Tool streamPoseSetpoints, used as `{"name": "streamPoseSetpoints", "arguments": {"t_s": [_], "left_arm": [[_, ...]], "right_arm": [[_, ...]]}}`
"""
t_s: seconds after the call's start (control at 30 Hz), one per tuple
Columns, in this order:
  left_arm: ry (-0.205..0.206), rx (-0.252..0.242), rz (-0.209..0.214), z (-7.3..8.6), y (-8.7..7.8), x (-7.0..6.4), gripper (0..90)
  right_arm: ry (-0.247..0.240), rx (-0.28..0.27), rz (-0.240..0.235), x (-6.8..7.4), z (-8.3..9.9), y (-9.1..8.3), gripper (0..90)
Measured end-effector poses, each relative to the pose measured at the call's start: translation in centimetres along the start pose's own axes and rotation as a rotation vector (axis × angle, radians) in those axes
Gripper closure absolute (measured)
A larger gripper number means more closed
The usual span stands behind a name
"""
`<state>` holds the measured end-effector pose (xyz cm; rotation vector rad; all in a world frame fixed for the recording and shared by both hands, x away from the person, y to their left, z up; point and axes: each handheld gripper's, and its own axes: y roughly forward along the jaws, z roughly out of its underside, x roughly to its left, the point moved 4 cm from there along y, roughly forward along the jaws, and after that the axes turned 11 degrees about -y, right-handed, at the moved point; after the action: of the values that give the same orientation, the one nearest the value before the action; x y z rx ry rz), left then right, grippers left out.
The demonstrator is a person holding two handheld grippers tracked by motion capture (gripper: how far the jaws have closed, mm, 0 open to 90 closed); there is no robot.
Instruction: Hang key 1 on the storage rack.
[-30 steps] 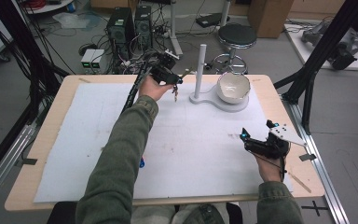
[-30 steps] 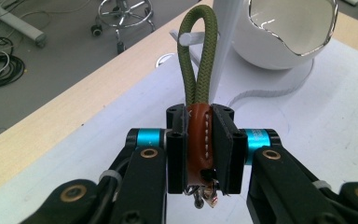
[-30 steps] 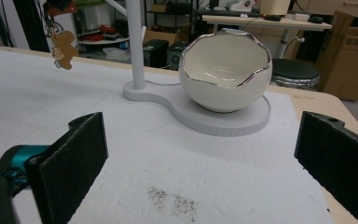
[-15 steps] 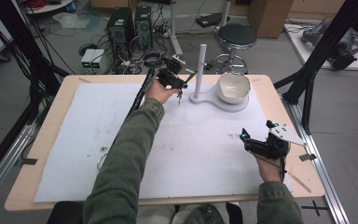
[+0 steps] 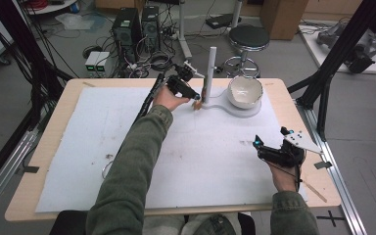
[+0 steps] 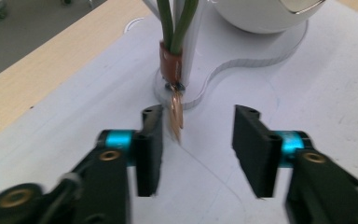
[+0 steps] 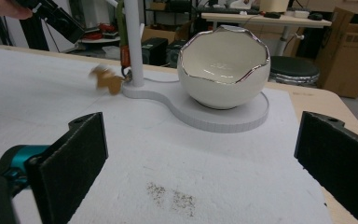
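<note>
Sleeves in olive green come in from the near edge of the tabletop (image 5: 49, 147), which is covered by a white mat (image 5: 78, 147). Nearest, on the right, the right gripper (image 5: 258, 143) rests low over the mat, its fingers (image 7: 72, 161) spread wide apart with nothing between them, aimed toward the far side.

Farther off stands a white base plate (image 7: 223, 119) carrying a white, egg-shaped bowl (image 7: 223, 67) with a jagged, silver-edged rim — open side up. At the plate's other lobe rises a slim white post (image 5: 209, 73), upright.

Against the post hang green stalks (image 6: 176, 21) bound by a reddish-brown band (image 6: 170, 65), their long axis running up and down beside the post. From the band's lower end dangles a small copper-coloured pendant (image 6: 176, 112), blurred, pointing downward just above the mat.

The left gripper (image 5: 196, 100) reaches across to the foot of the post — its fingers (image 6: 149, 149) stand apart, the pendant just inside the left one; contact cannot be told.
</note>
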<state>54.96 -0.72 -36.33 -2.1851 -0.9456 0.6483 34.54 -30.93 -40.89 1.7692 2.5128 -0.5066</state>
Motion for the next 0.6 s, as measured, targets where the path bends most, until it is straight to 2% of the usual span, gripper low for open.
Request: {"name": "streamPoseSetpoints", "arguments": {"t_s": [0.07, 0.17, 0.23, 0.27, 0.33, 0.4, 0.5, 0.53, 0.6], "left_arm": [[-0.02, -0.05, -0.01, -0.1, -0.6, -0.1, 42.5], [-0.061, -0.125, 0.008, -0.2, -1.8, 0.2, 36.3], [-0.062, -0.131, 0.014, -0.1, -2.0, 0.3, 35.5], [-0.063, -0.142, 0.047, 0.0, -2.5, 0.4, 27.9], [-0.058, -0.155, 0.052, 0.1, -3.1, 0.5, 20.6], [-0.056, -0.162, 0.041, 0.2, -3.7, 0.8, 18.0], [-0.061, -0.168, 0.028, 0.4, -4.1, 1.1, 9.2], [-0.073, -0.174, 0.006, 0.5, -4.6, 1.4, 5.5], [-0.078, -0.177, 0.001, 0.6, -4.9, 1.6, 4.7]], "right_arm": [[-0.002, 0.004, -0.005, 0.1, 0.0, 0.0, 1.5], [-0.001, 0.004, -0.004, 0.1, 0.0, 0.0, 1.5], [-0.002, 0.003, -0.004, 0.1, 0.0, 0.0, 1.5], [-0.001, 0.002, -0.004, 0.1, 0.0, 0.0, 1.5], [0.002, 0.003, -0.003, 0.1, 0.0, -0.1, 1.5], [0.001, 0.002, 0.001, 0.1, 0.0, -0.1, 1.5], [0.002, 0.004, -0.001, 0.1, 0.0, -0.1, 1.5], [0.003, 0.005, -0.002, 0.2, 0.0, -0.1, 1.5], [0.005, 0.003, 0.002, 0.2, 0.0, -0.2, 1.5]]}}
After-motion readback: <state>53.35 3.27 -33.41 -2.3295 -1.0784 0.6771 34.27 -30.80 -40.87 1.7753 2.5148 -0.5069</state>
